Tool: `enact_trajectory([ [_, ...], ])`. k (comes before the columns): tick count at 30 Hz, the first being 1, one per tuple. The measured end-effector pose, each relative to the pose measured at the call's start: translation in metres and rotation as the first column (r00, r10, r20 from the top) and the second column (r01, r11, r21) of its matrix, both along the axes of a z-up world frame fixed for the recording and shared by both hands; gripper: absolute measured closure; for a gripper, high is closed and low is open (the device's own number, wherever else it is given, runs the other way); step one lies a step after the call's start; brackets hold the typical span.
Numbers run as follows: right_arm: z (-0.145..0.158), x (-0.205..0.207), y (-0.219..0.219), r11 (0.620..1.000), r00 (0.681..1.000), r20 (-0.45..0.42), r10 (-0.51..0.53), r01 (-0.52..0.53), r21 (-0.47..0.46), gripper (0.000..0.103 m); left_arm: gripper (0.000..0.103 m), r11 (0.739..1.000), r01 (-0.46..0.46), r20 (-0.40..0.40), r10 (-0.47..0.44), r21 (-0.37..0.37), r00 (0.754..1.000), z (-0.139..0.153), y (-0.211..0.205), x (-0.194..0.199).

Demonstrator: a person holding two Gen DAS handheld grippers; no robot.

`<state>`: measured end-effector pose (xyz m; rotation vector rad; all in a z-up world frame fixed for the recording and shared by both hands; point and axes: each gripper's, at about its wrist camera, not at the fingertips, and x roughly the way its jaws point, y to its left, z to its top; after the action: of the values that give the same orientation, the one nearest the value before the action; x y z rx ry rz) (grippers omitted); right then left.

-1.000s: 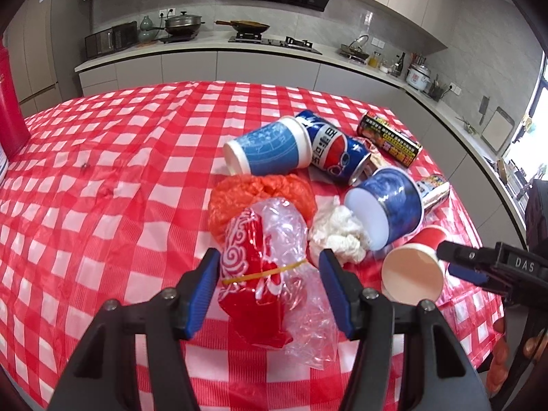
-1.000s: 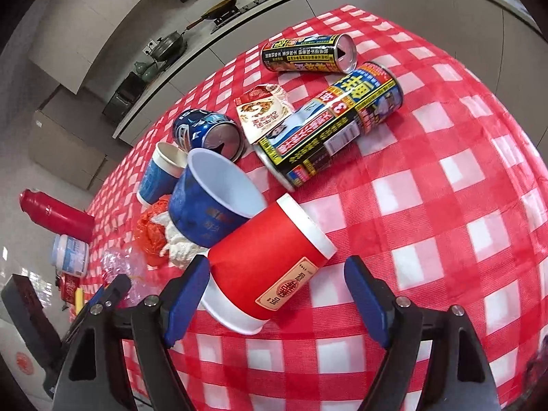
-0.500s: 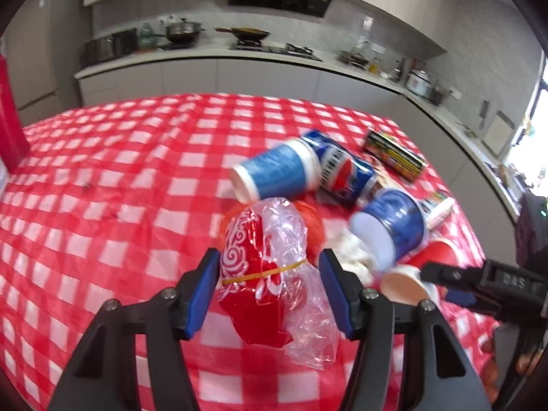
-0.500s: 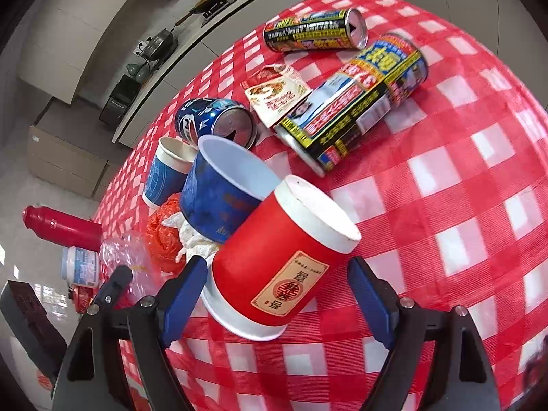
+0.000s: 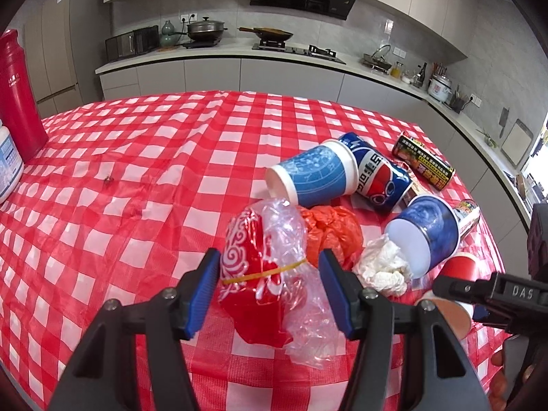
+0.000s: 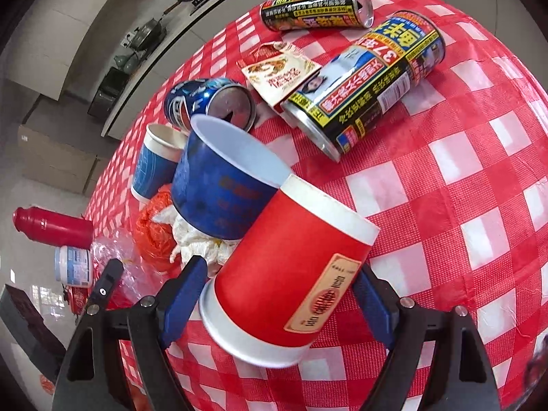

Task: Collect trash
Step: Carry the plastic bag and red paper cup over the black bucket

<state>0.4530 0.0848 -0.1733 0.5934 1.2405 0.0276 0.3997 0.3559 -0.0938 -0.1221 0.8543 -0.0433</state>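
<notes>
My left gripper [image 5: 269,262] is shut on a bundle of red and clear plastic bag [image 5: 250,274] tied with a yellow rubber band, held just above the checked tablecloth [image 5: 137,171]. A red paper cup [image 6: 294,274] lies on its side, leaning against a dark blue cup [image 6: 219,198]. My right gripper [image 6: 281,270] is open, its blue pads on either side of the red cup near its base. An orange bag [image 5: 328,229] and a crumpled white tissue [image 5: 383,270] lie just beyond the left gripper.
Further back lie a light blue cup [image 5: 315,178], a Pepsi can [image 5: 380,178], a black and yellow can [image 6: 315,13], a large labelled can [image 6: 370,78] and a snack packet [image 6: 281,75]. A red flask [image 5: 17,96] and white jar [image 5: 7,167] stand at the table's left edge.
The right gripper has come down closer around the red cup, which now fills the gap between its pads. The left gripper has shifted a little across the table with the bag in it.
</notes>
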Motion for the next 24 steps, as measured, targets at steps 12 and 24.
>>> enact_trajectory([
  [12,0.019,-0.017,0.006,0.98,0.986,0.071,0.154,-0.143,-0.141,0.033,0.043,0.998,0.059,0.002,-0.059,-0.021,0.998,0.006,-0.018,-0.006],
  [24,0.062,-0.068,-0.087,0.991,0.976,0.217,0.033,-0.004,-0.132,0.034,0.056,0.984,0.176,0.042,-0.175,-0.033,0.984,0.028,-0.098,-0.031],
])
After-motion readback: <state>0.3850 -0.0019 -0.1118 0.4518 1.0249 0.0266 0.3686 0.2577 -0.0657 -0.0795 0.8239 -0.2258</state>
